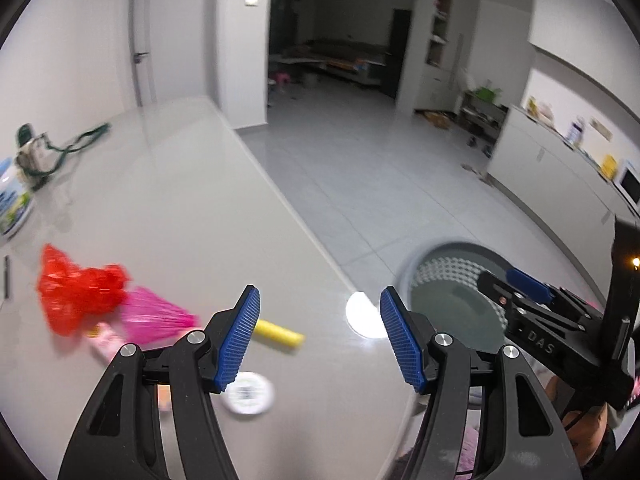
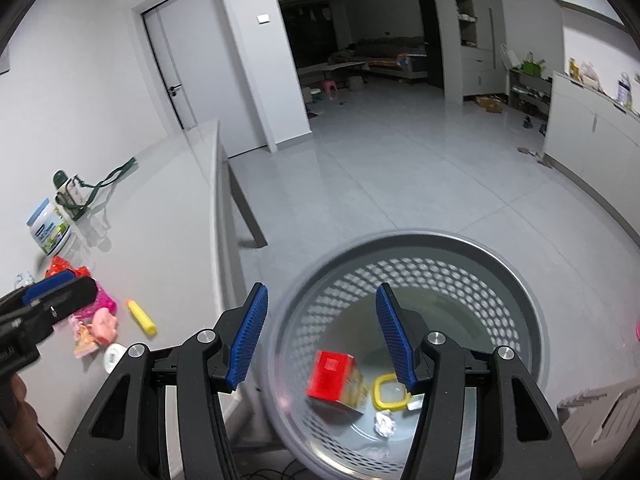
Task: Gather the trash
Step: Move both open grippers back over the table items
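Observation:
My right gripper (image 2: 320, 336) hangs open over the grey mesh bin (image 2: 500, 252), nothing between its blue pads. In the bin lie a red and yellow box (image 2: 332, 376), a yellow-rimmed lid (image 2: 390, 394) and a crumpled paper (image 2: 384, 422). My left gripper (image 1: 320, 336) is open and empty above the table's right edge. On the grey table (image 1: 180, 208) to its left lie a red plastic bag (image 1: 80, 292), a pink wrapper (image 1: 156, 316), a yellow tube (image 1: 280, 334) and a white round lid (image 1: 248, 394). The bin (image 1: 452, 292) stands on the floor just past the edge.
A white canister (image 2: 48, 232) and a green lanyard pouch (image 2: 72, 196) stand at the table's far left. The tiled floor (image 2: 400, 168) stretches beyond the bin. White cabinets (image 2: 580, 136) line the right wall, and a dark room opens at the back.

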A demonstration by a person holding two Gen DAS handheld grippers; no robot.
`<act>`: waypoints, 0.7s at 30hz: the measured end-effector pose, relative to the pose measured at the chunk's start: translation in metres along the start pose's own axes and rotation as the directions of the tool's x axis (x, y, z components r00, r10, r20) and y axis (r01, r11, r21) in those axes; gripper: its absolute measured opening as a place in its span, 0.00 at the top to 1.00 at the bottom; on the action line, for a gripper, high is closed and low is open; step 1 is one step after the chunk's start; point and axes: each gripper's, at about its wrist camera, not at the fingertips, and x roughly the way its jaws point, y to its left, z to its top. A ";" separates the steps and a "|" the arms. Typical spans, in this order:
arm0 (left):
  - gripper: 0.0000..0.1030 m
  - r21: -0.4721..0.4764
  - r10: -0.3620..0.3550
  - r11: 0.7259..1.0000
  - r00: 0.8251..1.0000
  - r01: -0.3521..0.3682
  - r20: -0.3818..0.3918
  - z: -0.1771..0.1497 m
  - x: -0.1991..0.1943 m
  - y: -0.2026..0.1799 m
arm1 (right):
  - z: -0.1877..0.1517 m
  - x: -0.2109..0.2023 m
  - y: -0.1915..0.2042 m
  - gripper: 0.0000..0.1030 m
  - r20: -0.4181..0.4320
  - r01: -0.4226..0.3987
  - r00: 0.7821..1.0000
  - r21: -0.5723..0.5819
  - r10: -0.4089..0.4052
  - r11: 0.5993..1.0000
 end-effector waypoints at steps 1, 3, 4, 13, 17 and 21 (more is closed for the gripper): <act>0.40 -0.012 0.016 1.000 1.000 -0.015 0.008 -0.001 -0.005 0.008 | 0.002 0.000 0.007 0.47 0.001 -0.008 1.000 -0.013 0.008 1.000; 0.40 -0.034 0.044 0.998 0.999 -0.044 0.022 -0.001 -0.014 0.023 | 0.002 -0.001 0.021 0.47 0.003 -0.023 1.000 -0.032 0.023 0.999; 0.40 -0.044 0.059 0.997 0.998 -0.058 0.027 -0.001 -0.020 0.031 | 0.003 -0.002 0.026 0.47 0.004 -0.029 1.000 -0.036 0.029 0.999; 0.40 -0.092 0.165 0.983 0.984 -0.159 0.070 -0.021 -0.074 0.073 | -0.004 -0.025 0.072 0.47 0.024 -0.066 0.997 -0.097 0.069 0.993; 0.39 -0.109 0.203 0.975 0.977 -0.196 0.066 -0.032 -0.083 0.089 | -0.019 -0.032 0.092 0.45 0.005 -0.106 0.994 -0.122 0.107 0.987; 0.39 -0.120 0.250 0.962 0.967 -0.244 0.044 -0.049 -0.088 0.106 | -0.032 -0.030 0.110 0.45 -0.026 -0.140 0.990 -0.148 0.138 0.979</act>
